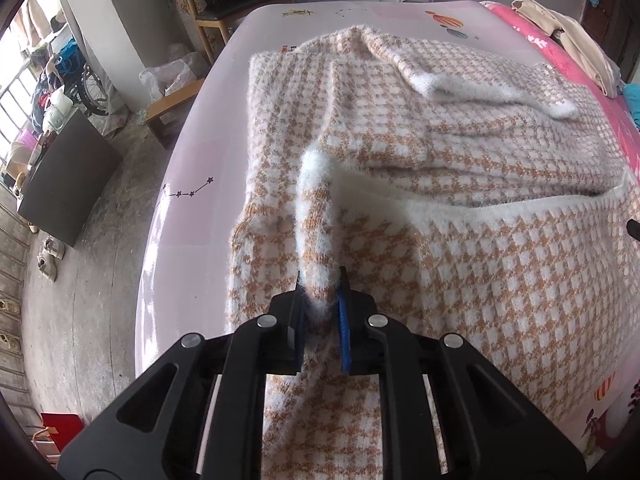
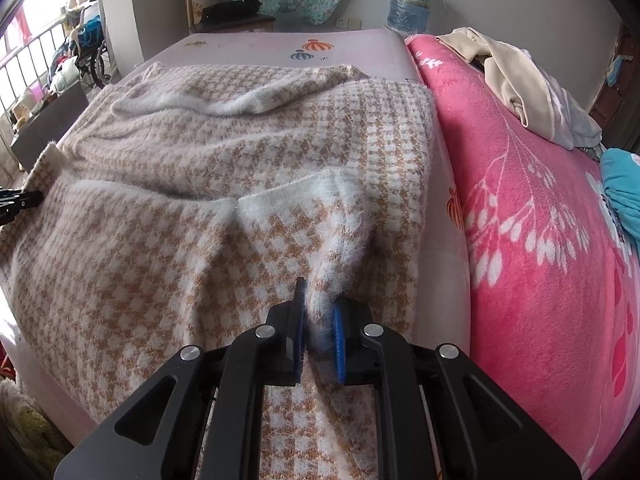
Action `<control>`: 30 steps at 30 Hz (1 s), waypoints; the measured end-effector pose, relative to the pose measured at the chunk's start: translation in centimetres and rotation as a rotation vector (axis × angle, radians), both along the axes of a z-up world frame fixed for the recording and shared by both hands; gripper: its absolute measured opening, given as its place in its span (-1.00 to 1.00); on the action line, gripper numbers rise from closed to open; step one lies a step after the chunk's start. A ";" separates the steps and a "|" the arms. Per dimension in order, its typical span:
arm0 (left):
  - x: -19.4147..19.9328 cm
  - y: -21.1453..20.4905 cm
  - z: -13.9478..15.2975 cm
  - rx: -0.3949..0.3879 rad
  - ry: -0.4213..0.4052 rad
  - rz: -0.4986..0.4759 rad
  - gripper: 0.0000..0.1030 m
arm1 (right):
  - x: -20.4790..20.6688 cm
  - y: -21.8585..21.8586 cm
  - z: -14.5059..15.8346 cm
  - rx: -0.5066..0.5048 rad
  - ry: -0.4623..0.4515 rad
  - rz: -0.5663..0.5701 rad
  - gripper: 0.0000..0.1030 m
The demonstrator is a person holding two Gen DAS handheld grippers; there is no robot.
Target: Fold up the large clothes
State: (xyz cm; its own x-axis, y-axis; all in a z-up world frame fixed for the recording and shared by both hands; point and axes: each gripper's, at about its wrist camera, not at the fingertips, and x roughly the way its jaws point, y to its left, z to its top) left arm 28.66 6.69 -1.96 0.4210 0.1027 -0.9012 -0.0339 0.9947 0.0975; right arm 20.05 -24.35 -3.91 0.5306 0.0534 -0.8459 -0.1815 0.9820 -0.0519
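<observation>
Your sweater (image 1: pixel 460 152) lay spread on the bed (image 1: pixel 192 184), its long axis running from you toward the far end, the white hem (image 1: pixel 480 206) crossing left to right in the middle. One sleeve (image 1: pixel 480 88) lay folded across the far part, its white cuff pointing right in the left view.

Your left gripper (image 1: pixel 322 284) had its fingers (image 1: pixel 343 320) clamped on a pinched ridge of the sweater near its left edge; the ridge rose from between the fingers and ran away from you to a white tip.

Your right gripper (image 2: pixel 320 300) had its fingers (image 2: pixel 339 332) pressed together on a similar ridge of knit near the sweater's right edge, just beside the pink blanket (image 2: pixel 540 240). Both held the near portion, which draped toward you beneath the fingers. A beige garment (image 2: pixel 516 92) lay far right on the blanket.
</observation>
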 end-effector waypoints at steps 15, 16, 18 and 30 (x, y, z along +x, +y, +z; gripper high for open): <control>-0.2 -0.8 -0.1 0.039 -0.019 0.017 -0.74 | 1.4 -0.6 -0.3 0.044 0.093 0.010 -0.77; -0.2 -0.7 -0.1 0.034 -0.020 0.016 -0.74 | 1.4 -0.6 -0.3 0.046 0.100 0.006 -0.77; -0.2 -0.5 -0.2 0.022 -0.024 0.013 -0.74 | 1.6 -0.6 -0.3 0.044 0.109 0.000 -0.77; -0.8 0.5 0.2 -0.028 -0.062 -0.007 -0.81 | 0.2 1.1 1.4 -0.061 0.050 -0.033 -0.83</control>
State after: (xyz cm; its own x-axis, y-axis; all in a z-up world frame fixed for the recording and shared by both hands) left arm 27.84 7.20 -1.81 0.4767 0.0750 -0.8759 -0.0325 0.9972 0.0677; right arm 20.28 -23.26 -2.51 0.4886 -0.0159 -0.8723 -0.1530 0.9828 -0.1036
